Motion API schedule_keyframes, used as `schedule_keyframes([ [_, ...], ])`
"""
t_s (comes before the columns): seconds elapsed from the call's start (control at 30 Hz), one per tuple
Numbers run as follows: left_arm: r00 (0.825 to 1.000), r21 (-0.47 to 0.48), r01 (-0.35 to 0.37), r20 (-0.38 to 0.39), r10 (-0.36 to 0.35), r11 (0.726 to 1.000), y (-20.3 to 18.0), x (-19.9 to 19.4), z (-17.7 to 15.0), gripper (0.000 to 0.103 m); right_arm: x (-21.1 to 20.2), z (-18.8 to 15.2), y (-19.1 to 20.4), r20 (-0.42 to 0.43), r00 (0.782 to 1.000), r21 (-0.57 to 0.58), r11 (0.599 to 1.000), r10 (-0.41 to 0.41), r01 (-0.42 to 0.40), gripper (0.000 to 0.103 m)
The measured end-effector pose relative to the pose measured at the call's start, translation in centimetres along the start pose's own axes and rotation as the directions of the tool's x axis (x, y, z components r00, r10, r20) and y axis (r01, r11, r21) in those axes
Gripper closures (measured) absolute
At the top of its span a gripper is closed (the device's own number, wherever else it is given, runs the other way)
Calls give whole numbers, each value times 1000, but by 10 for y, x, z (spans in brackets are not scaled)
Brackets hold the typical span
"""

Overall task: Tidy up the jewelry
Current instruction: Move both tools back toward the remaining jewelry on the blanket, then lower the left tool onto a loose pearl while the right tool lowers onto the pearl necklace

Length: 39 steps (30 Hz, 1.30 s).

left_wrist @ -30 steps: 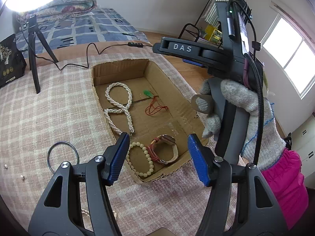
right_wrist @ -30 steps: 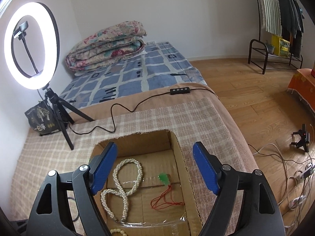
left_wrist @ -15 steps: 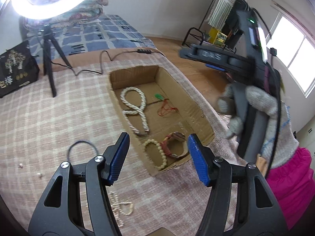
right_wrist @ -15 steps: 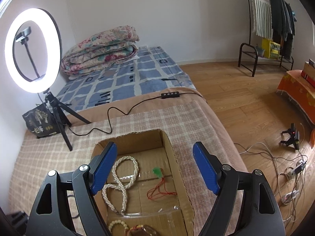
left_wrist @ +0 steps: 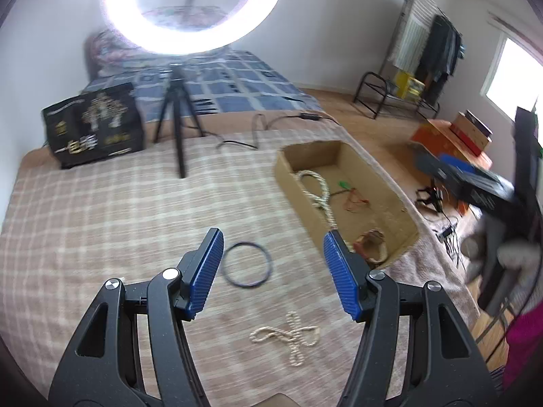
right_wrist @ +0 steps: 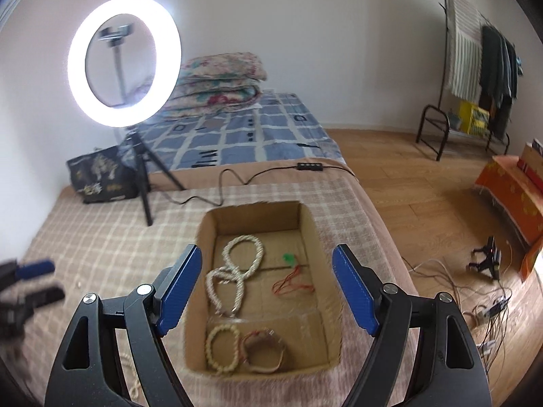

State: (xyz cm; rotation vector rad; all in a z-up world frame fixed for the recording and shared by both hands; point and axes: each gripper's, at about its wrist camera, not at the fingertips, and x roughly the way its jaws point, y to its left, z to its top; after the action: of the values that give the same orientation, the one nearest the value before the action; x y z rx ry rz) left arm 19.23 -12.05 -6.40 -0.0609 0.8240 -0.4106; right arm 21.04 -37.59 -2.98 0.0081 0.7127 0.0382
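Left gripper [left_wrist: 273,271]: your jaws are spread with nothing between the pads — below them on the checked blanket [left_wrist: 101,210] lie a dark ring [left_wrist: 247,264] and a loose bead string [left_wrist: 288,335].
Right gripper [right_wrist: 266,291]: spread wide too, empty, above the cardboard box [right_wrist: 305,224].
Box contents: long pearl necklace [right_wrist: 237,271], green pendant on red cord [right_wrist: 292,271], bead bracelet [right_wrist: 222,349], reddish bracelet [right_wrist: 263,352] — bracelets touching at the near end.
Behind the box: ring light [right_wrist: 124,61] on its tripod.
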Motion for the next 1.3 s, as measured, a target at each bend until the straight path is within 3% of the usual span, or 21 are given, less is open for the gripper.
schedule_keyframes([
  [0.3,996,-53,-83,22,84,995,56,-39,4,40,-35,-33,44,-9,991,-31,991,131,-131,24],
  [0.4,995,-115,-89,32,93,989,81,-49,7,40,-41,-45,63,-46,986,-60,985,161,-164,24],
  [0.53,995,-178,-102,3,104,979,115,-43,2,40,-39,-69,84,-93,983,-78,983,160,-168,24],
  [0.83,981,-203,-182,-102,164,962,171,-12,-28,40,-23,-122,111,-176,974,-175,970,140,-171,24],
  [0.93,979,-222,-185,-131,158,957,184,1,-40,54,-8,-140,116,-221,964,-166,968,149,-188,24],
  [1.0,976,-203,-185,-149,157,961,184,11,-48,55,2,-149,116,-249,955,-153,967,161,-203,24],
  [1.07,973,-164,-187,-167,160,969,179,21,-53,69,8,-155,117,-263,951,-151,967,161,-205,24],
  [1.2,973,-104,-157,-186,136,982,171,40,-59,71,19,-167,120,-284,945,-168,962,163,-217,24],
  [1.3,965,-25,-178,-202,169,984,164,54,-62,71,22,-171,122,-297,937,-178,953,185,-245,24],
])
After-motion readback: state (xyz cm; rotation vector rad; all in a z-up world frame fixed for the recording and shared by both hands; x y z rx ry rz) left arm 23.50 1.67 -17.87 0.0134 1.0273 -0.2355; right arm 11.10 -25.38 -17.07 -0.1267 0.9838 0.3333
